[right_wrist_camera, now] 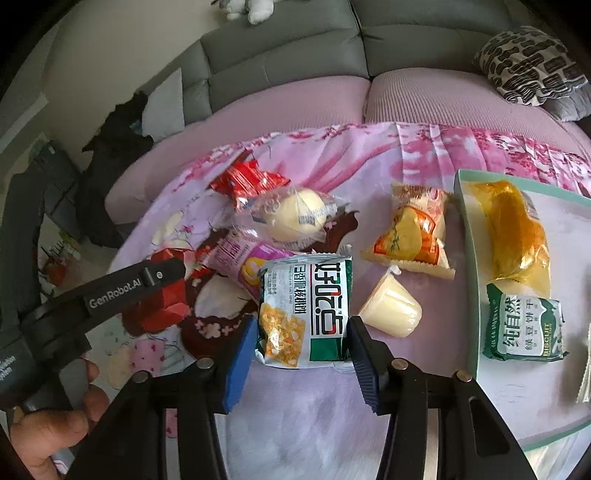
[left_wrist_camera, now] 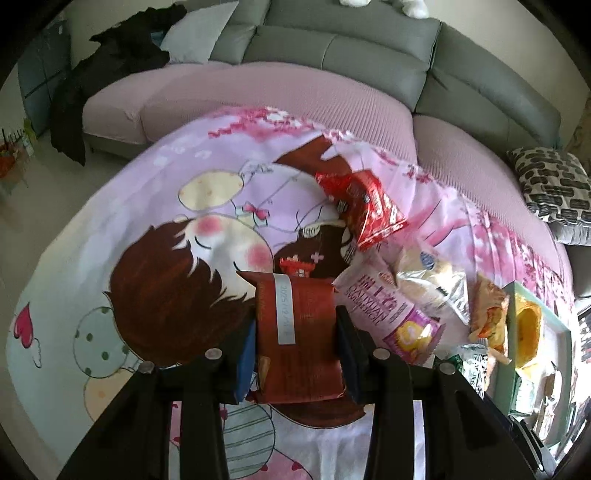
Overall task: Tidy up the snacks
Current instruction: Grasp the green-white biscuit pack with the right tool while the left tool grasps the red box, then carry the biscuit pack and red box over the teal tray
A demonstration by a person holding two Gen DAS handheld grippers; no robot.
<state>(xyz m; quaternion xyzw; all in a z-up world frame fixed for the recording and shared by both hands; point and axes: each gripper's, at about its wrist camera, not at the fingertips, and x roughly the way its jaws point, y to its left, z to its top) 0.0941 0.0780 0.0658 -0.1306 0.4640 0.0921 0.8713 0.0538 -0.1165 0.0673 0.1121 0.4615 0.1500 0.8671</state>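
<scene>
- Dark red snack packet [left_wrist_camera: 295,332]: clamped between the blue pads of the left gripper [left_wrist_camera: 297,343], a pale date strip running along its upper face; it is held above the printed cloth.
- Green-and-white snack packet [right_wrist_camera: 304,314]: gripped at its sides by the jaws of the right gripper [right_wrist_camera: 303,345], printed face up.
- Loose snacks on the cloth, right wrist view: a pale jelly cup [right_wrist_camera: 391,308] just beside the green-and-white packet; an orange-yellow packet [right_wrist_camera: 413,230] beyond it; a clear-wrapped round bun [right_wrist_camera: 291,216]; a bright red packet [right_wrist_camera: 247,181] farthest back; a pink-and-purple roll packet [right_wrist_camera: 240,262] partly under the held packet.
- Pale green tray [right_wrist_camera: 467,258]: at the right edge of the table, holding a yellow-wrapped item [right_wrist_camera: 513,229] and a green biscuit packet [right_wrist_camera: 524,328].
- Printed cloth [left_wrist_camera: 147,206]: covers the table; a pink and lilac cartoon print with a brown-haired figure, balloons and blossom branches. In the right wrist view it lies in soft folds toward the far side.
- Sofa [left_wrist_camera: 332,48]: grey backrests and pink ribbed seat covers, curving around the far side of the table.
- Black-and-white patterned cushion [right_wrist_camera: 532,66]: on the sofa seat at the right.
- Dark garment [left_wrist_camera: 122,51]: draped over the sofa's left end, beside a pale grey cushion [left_wrist_camera: 195,33].
- A hand [right_wrist_camera: 48,428]: at lower left in the right wrist view, grasping the left gripper's black handle.
</scene>
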